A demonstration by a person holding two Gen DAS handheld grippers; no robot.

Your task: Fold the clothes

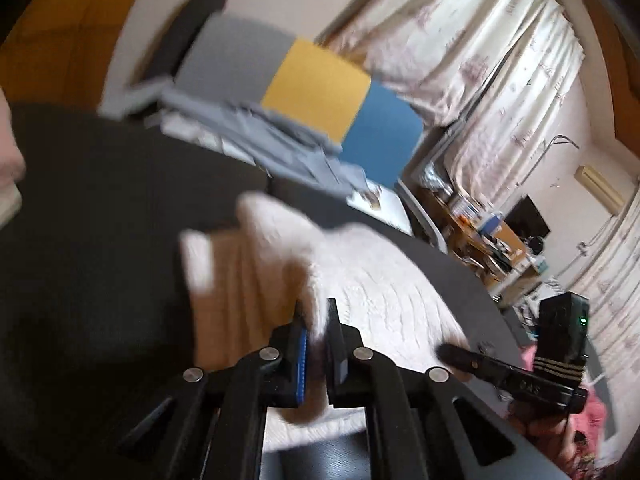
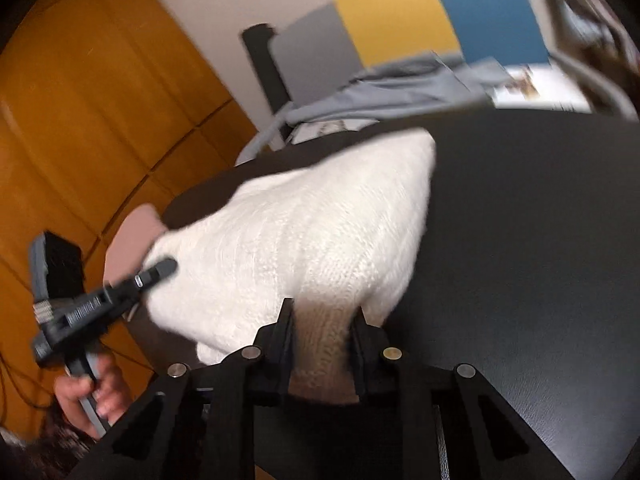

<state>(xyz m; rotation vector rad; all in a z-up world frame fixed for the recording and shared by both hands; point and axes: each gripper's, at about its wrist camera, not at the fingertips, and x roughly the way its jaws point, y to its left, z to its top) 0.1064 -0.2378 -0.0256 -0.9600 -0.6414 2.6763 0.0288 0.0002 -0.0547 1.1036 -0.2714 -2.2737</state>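
Observation:
A white knitted sweater lies on a round black table; it also shows in the right wrist view. My left gripper is shut on a fold of the sweater's near edge. My right gripper is shut on a ribbed edge of the sweater and holds it lifted off the black table. The right gripper shows at the lower right of the left wrist view, touching the sweater. The left gripper shows at the left of the right wrist view, on the sweater's left edge. Both views are blurred by motion.
A chair with a grey, yellow and blue back stands behind the table with grey cloth heaped on it. Curtains hang at the right. An orange wooden wall is at the left. A cluttered desk stands beyond.

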